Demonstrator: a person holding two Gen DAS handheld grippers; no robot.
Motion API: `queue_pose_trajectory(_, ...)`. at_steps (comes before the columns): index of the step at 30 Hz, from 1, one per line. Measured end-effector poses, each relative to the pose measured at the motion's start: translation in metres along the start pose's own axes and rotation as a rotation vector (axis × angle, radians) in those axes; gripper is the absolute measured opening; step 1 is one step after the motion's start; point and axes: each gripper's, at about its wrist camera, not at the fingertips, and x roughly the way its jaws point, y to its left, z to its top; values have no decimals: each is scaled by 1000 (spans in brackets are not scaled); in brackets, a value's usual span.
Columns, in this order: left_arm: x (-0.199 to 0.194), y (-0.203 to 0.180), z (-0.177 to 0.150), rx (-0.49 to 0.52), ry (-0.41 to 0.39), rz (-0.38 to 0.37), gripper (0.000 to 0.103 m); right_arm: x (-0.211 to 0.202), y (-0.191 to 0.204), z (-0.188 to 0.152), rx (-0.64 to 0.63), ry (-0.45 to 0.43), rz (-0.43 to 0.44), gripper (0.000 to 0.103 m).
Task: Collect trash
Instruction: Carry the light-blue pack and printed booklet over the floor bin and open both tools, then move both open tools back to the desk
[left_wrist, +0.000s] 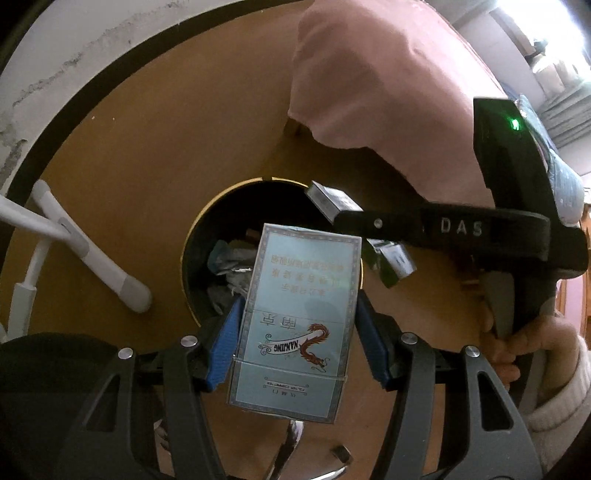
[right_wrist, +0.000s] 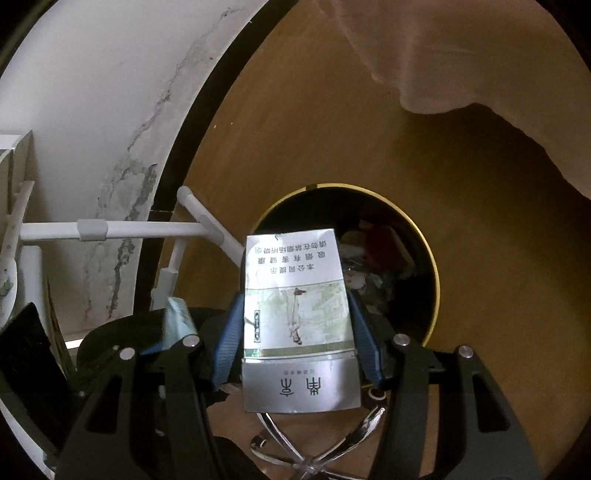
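The left gripper (left_wrist: 295, 325) pinches a pale blue cardboard cigarette pack (left_wrist: 295, 317) by its long edges between its blue ribbed pads (left_wrist: 225, 339), and the pack's far end reaches over the round black waste bin with a gold rim (left_wrist: 195, 258) just beyond the fingertips. The right gripper (right_wrist: 295, 332) likewise clamps a silver cigarette pack with a green picture panel (right_wrist: 297, 317) between its fingers, with the same trash-filled bin (right_wrist: 432, 280) just ahead and to the right of them.

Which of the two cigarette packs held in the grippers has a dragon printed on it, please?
The pale blue cigarette pack in the left gripper; the silver pack in the right gripper shows a standing figure.
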Motion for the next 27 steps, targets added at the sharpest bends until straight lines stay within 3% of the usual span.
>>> queue_pose_trajectory(2,1,-1,0,-1,2,0,58,2,-1,7,7,4,-4,60)
queue_pose_trajectory(3,1,-4,0,-4,-3,9,61,4,-2,7,6,9,-9,78)
queue_pose_trajectory(5,-1,-10,-3,-23,-20,19,85,3,-4,12,4,20,-5,96)
queue_pose_trajectory(6,-3,-10,-3,-32,-41,27,97,0,-5,14,12,17,11,96)
queue_pose_trajectory(9,-2,-12,-2,-41,-63,70,97,-10,-12,21,55,-2,-32,96)
queue_pose_trajectory(11,-5,-18,0,-30,-60,47,97,-30,-16,23,83,-77,-143,96)
queue_pose_trajectory(13,-17,-36,3,18,-71,70,97,-66,-13,22,95,-228,-297,96)
queue_pose_trajectory(18,-112,-105,3,244,-304,-18,97,-182,28,2,104,-684,-546,96)
queue_pose_trajectory(21,-195,-131,-6,355,-471,-19,97,-237,66,-19,93,-899,-611,96)
queue_pose_trajectory(24,-279,-124,-24,361,-704,105,97,-273,116,-44,50,-1069,-592,96)
queue_pose_trajectory(26,-327,-96,-36,276,-845,258,97,-280,144,-54,0,-1107,-519,96)
queue_pose_trajectory(27,-341,-82,-40,229,-880,317,97,-279,164,-58,-41,-1099,-443,96)
